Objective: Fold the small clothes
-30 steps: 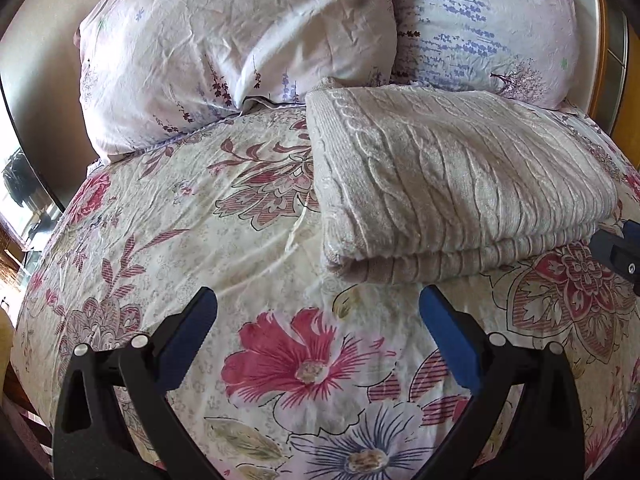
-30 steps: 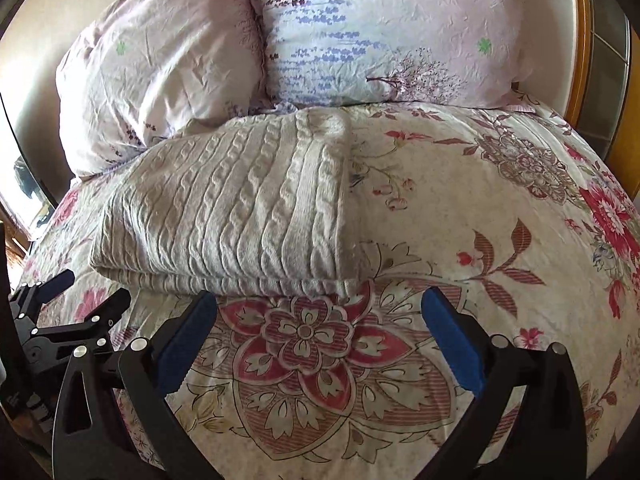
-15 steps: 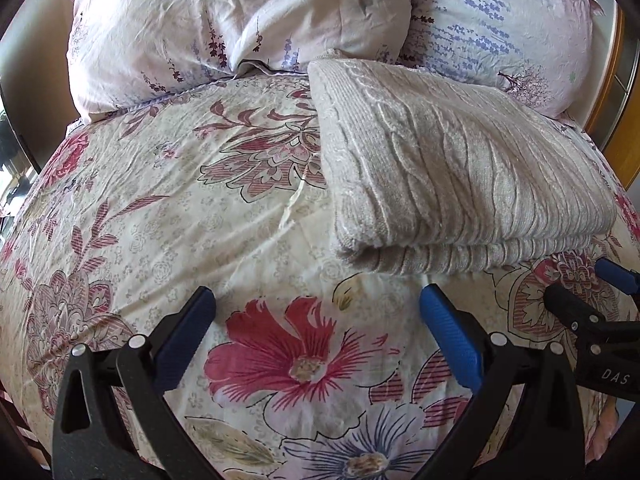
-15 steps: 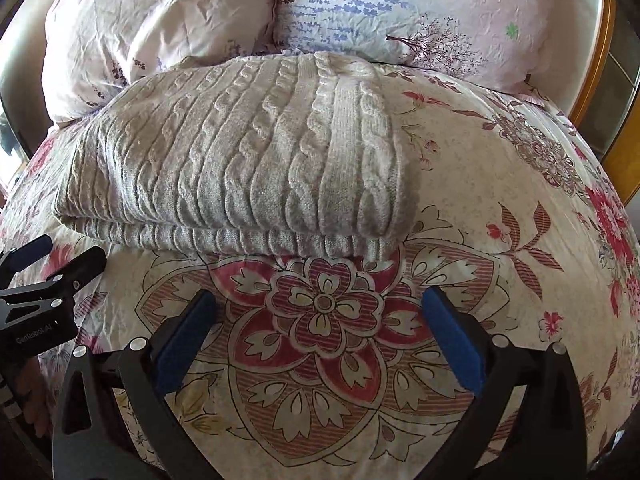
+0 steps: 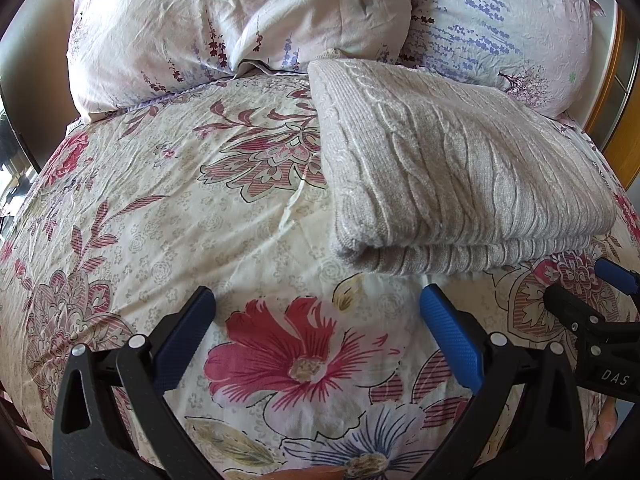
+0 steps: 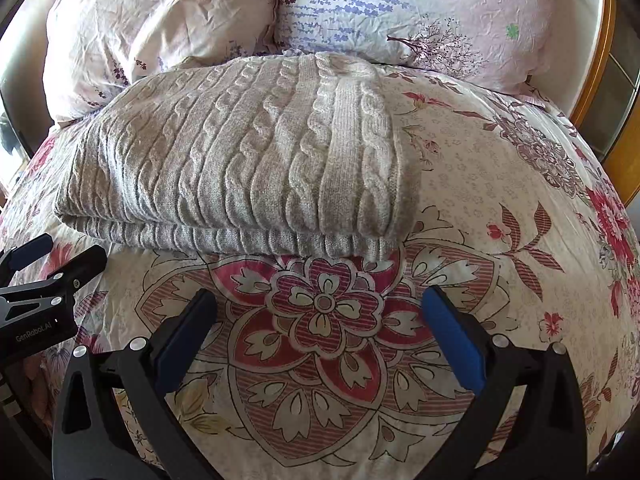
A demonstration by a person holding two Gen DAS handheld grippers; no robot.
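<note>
1. Sweater [image 5: 460, 176]: grey cable knit, folded into a thick rectangle with layered edges shown along its near side. It is laid on the bedspread, its far end touching the pillows; also seen from the right wrist view [image 6: 248, 152].
2. Left gripper [image 5: 316, 320]: blue-padded fingers are spread wide, nothing held between them. It is positioned over the bedspread just short of the sweater's near left corner, apart from it.
3. Right gripper [image 6: 320, 320]: fingers likewise spread wide, nothing held. It is placed near the sweater's near right corner, not touching the knit.
4. Bedspread [image 5: 168, 216]: cream, printed with red and pink flowers, lightly creased.
5. Pillows: one pale pink [image 5: 224, 16], one with blue sprigs [image 5: 500, 20], set side by side at the head of the bed.
6. Headboard [image 6: 596, 52]: wooden edge is seen at the right.
</note>
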